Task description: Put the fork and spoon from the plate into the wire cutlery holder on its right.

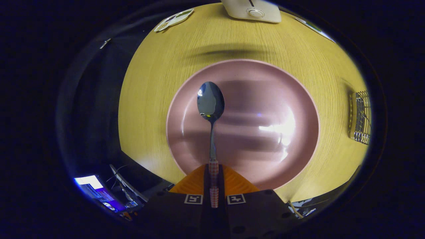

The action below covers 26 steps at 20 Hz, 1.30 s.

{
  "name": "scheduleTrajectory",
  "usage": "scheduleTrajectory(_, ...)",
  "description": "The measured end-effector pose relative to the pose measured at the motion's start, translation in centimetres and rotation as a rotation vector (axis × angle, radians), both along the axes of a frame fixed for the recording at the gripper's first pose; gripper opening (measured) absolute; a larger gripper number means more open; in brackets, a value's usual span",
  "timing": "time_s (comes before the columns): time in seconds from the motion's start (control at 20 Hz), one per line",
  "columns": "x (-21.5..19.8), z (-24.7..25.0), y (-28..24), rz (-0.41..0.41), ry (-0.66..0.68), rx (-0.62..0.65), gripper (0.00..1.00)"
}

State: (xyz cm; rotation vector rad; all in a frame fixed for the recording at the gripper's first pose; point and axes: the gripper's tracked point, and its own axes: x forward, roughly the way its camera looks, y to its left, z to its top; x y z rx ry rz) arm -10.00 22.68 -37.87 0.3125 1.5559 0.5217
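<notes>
My gripper is shut on the patterned handle of a metal spoon. The spoon points straight ahead from between the fingers, its bowl hanging over the pink plate. The plate lies on the wooden table just ahead of the fingers and holds nothing else that I can see. The wire cutlery holder stands on the table to the right of the plate, well off to the side of the fingers. No fork is visible.
The round yellow wooden table drops off on the left to a dark floor. A white device sits at the far side beyond the plate. A flat white object lies at the far left. A lit screen glows low beside the fingers.
</notes>
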Motion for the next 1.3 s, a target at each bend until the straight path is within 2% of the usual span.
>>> scheduleTrajectory(0.2, 0.9, 4.7, -2.6, 0.015, -0.043, 0.069, 0.12)
scheduleTrajectory(0.4, 2.1, 10.8, -9.0, 0.035, -0.086, 0.108, 0.12)
scheduleTrajectory(0.65, 3.9, 14.1, -20.5, 0.048, -0.075, -0.001, 0.12)
scheduleTrajectory(0.75, 4.0, 14.1, -24.8, 0.052, -0.032, -0.069, 0.11)
scheduleTrajectory(1.0, 3.0, 12.5, -30.0, 0.111, 0.161, -0.154, 0.11)
scheduleTrajectory(1.3, 2.9, 10.4, -31.8, 0.199, 0.408, -0.248, 0.11)
